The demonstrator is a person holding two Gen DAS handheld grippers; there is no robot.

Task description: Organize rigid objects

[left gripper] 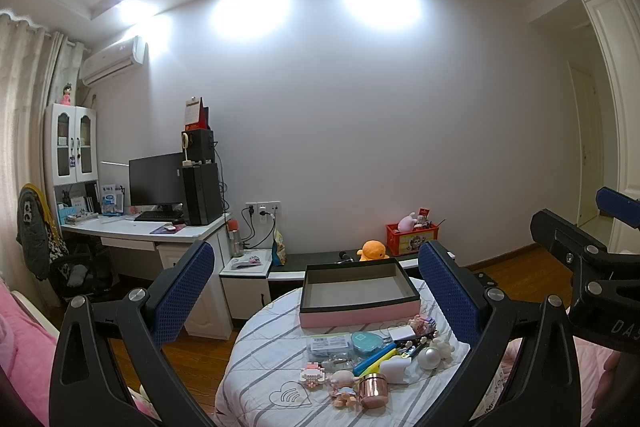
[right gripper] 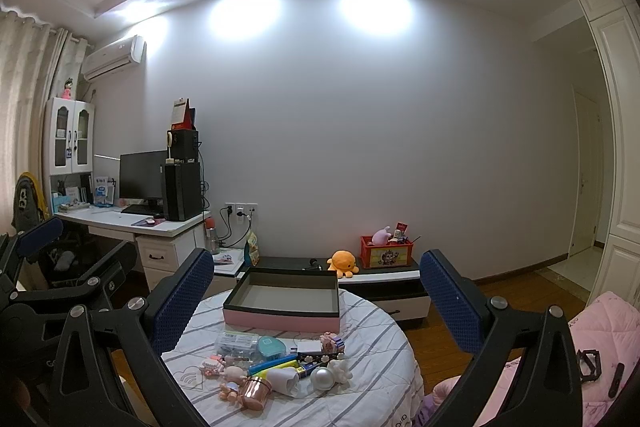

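Trinkets (left gripper: 372, 367) lie low between spread, empty fingers (left gripper: 182, 295).

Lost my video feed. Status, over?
Left gripper and right gripper: jaws open, empty, above the round table. Pink box empty; small items piled in front of it, untouched. Nothing in the way.

Left gripper (right gripper: 24, 247) partly cut off.
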